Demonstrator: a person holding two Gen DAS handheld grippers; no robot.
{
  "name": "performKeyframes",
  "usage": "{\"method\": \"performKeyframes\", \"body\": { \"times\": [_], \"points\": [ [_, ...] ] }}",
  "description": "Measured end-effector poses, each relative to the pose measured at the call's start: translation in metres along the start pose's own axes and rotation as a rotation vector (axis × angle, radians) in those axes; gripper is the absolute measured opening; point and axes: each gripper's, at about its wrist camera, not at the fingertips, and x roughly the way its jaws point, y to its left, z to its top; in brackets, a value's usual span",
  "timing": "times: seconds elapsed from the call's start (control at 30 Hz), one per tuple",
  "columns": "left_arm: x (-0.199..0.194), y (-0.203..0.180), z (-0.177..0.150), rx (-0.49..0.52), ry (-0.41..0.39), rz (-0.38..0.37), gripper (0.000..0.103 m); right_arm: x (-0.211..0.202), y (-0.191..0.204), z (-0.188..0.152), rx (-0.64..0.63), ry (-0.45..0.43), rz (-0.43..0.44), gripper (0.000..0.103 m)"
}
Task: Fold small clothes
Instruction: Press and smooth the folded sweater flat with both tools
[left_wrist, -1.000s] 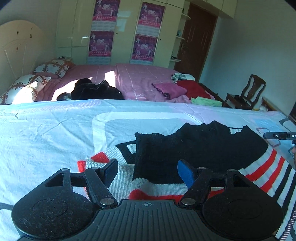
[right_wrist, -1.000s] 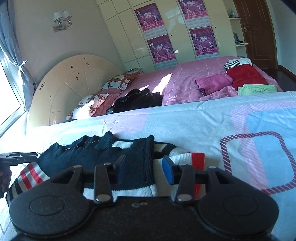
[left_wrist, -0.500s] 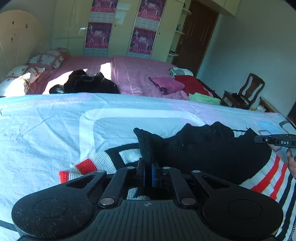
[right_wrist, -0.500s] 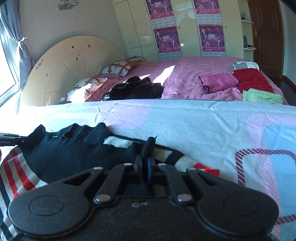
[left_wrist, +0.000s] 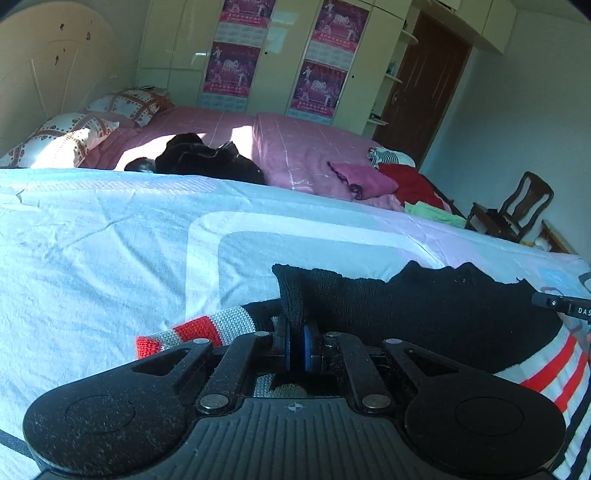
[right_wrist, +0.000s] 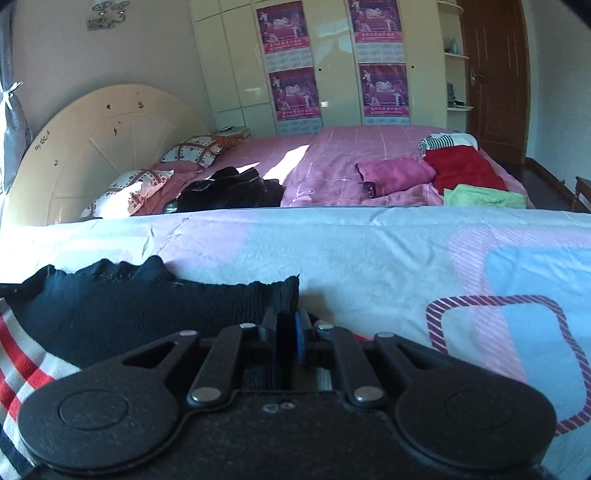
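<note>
Striped sweater (left_wrist: 461, 314) lengthwise between the two views, dark edge uppermost

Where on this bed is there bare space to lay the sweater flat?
Bare sheet lies left of the striped sweater, and more right of it. The pink bed behind is crowded with folded clothes and a black garment.

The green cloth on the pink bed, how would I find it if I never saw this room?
Look past the pale blue sheet to the pink bed by the wardrobe. At its near right corner lie folded clothes. The green cloth is the flat, pale one nearest you, just in front of the red garment.
</note>
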Motion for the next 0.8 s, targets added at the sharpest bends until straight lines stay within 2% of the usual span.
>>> {"method": "performKeyframes", "body": {
  "times": [0.03,0.1,0.13,0.17,0.23,0.3,0.37,0.47,0.57,0.63,0.7,0.73,0.8],
  "points": [
    [-0.005,-0.001,-0.001,0.005,-0.008,0.009,0.009,-0.008,-0.001,0.0,0.01,-0.017,-0.013,0.026],
    [-0.026,-0.005,-0.005,0.019,-0.046,0.095,0.029,-0.037,0.002,0.0,-0.01,-0.066,-0.017,0.022],
    [-0.044,-0.011,-0.01,0.047,-0.098,0.149,0.044,-0.054,0.005,-0.003,-0.018,-0.088,-0.005,0.022],
    [-0.065,-0.02,-0.017,0.083,-0.151,0.173,0.046,-0.07,0.011,-0.008,-0.029,-0.098,0.012,0.021],
    [-0.088,-0.042,-0.033,0.124,-0.171,0.148,0.046,-0.091,0.032,-0.021,-0.074,-0.072,0.07,0.02],
    [-0.103,-0.083,-0.054,0.204,-0.162,0.064,0.046,-0.103,0.069,-0.04,-0.128,-0.042,0.148,0.02],
    [-0.102,-0.122,-0.069,0.272,-0.134,-0.002,0.046,-0.104,0.103,-0.055,-0.159,-0.022,0.204,0.02],
    [-0.082,-0.152,-0.062,0.311,-0.125,-0.022,0.046,-0.085,0.14,-0.053,-0.195,-0.04,0.188,0.017],
    [-0.053,-0.15,-0.043,0.268,-0.067,-0.018,0.046,-0.054,0.147,-0.031,-0.16,-0.02,0.183,0.021],
    [-0.035,-0.147,-0.046,0.273,-0.004,0.001,0.046,-0.03,0.151,-0.024,-0.19,0.048,0.187,0.021],
    [-0.037,-0.136,-0.053,0.263,-0.023,0.01,0.046,-0.021,0.151,-0.03,-0.244,0.078,0.144,0.016],
    [-0.044,-0.127,-0.055,0.262,-0.026,0.038,0.046,-0.024,0.144,-0.032,-0.263,0.063,0.111,0.016],
    [-0.058,-0.101,-0.061,0.263,-0.038,0.105,0.046,-0.038,0.113,-0.037,-0.218,0.039,0.034,0.012]
  ]
}}
